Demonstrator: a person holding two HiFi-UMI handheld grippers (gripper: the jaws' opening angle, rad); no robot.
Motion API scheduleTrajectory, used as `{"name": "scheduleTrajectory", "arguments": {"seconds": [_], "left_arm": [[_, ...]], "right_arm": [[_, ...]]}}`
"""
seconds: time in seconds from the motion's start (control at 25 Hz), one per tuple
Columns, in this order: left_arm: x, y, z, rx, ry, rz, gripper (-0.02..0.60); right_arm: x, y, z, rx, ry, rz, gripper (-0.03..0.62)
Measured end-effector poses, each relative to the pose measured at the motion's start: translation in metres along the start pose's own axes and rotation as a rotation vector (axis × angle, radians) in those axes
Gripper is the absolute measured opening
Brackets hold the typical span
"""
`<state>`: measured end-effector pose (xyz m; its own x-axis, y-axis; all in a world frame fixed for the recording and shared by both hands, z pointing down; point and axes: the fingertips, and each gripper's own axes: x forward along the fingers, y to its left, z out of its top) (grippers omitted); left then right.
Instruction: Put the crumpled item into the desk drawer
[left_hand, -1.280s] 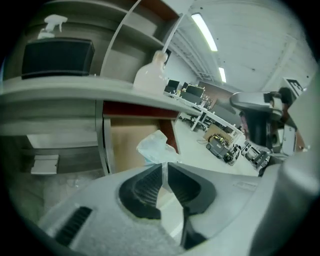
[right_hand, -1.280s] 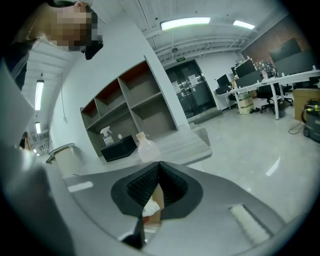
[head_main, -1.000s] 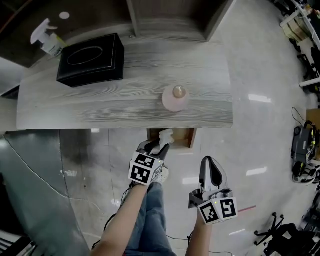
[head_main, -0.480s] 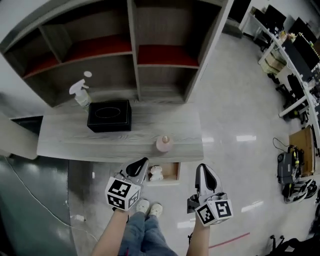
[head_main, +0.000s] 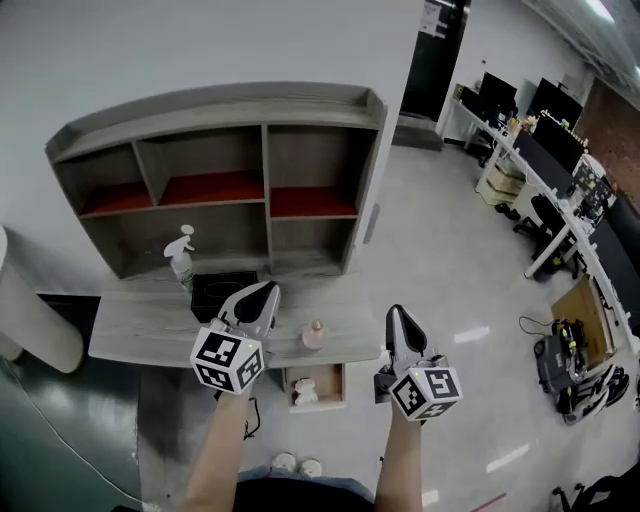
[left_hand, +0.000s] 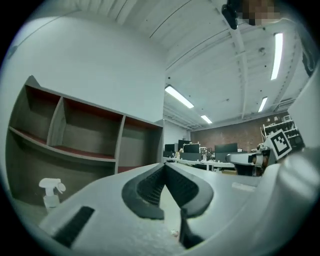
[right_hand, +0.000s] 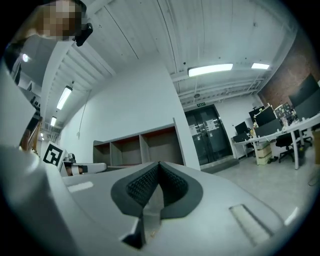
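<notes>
The white crumpled item (head_main: 303, 392) lies in the open desk drawer (head_main: 338, 384), below the front edge of the grey wooden desk (head_main: 140, 328). Both grippers are held up, apart from the drawer. In the head view my left gripper (head_main: 264, 292) hangs over the desk's middle; its jaws meet at the tips (left_hand: 164, 165), shut with nothing between them. My right gripper (head_main: 392, 313) is level with the desk's right end; its jaws (right_hand: 159, 164) are also shut and empty.
On the desk stand a pink round object (head_main: 314, 335), a black tissue box (head_main: 210, 289) and a white spray bottle (head_main: 181, 257). An empty open shelf unit (head_main: 230, 180) rises behind. Office desks with monitors (head_main: 540, 130) fill the right side. Shoes (head_main: 296, 466) show on the floor.
My left gripper has drawn back from the drawer and risen, leaving the crumpled item inside; its jaws have shut. The head view has lifted from the desk to the whole room.
</notes>
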<state>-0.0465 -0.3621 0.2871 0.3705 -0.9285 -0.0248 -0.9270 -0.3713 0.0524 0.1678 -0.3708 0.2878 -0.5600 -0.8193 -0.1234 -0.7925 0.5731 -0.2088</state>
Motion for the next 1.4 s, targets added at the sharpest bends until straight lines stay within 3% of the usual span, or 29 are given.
{"name": "scheduleTrajectory", "arguments": {"seconds": [0.24,0.6,1.4], "left_arm": [[0.007,0.004,-0.007,0.025,-0.012,-0.049,0.005],[0.002,-0.009,-0.005,0.115,-0.016,-0.037,0.005],[-0.008,-0.012,-0.006,0.105,0.002,-0.023,0.003]], "right_arm": [[0.01,0.005,-0.009,-0.037,0.005,-0.025,0.011],[0.001,0.0,-0.016,-0.069,0.03,-0.04,0.011],[-0.012,0.002,-0.008,-0.074,0.033,-0.043,0.011]]}}
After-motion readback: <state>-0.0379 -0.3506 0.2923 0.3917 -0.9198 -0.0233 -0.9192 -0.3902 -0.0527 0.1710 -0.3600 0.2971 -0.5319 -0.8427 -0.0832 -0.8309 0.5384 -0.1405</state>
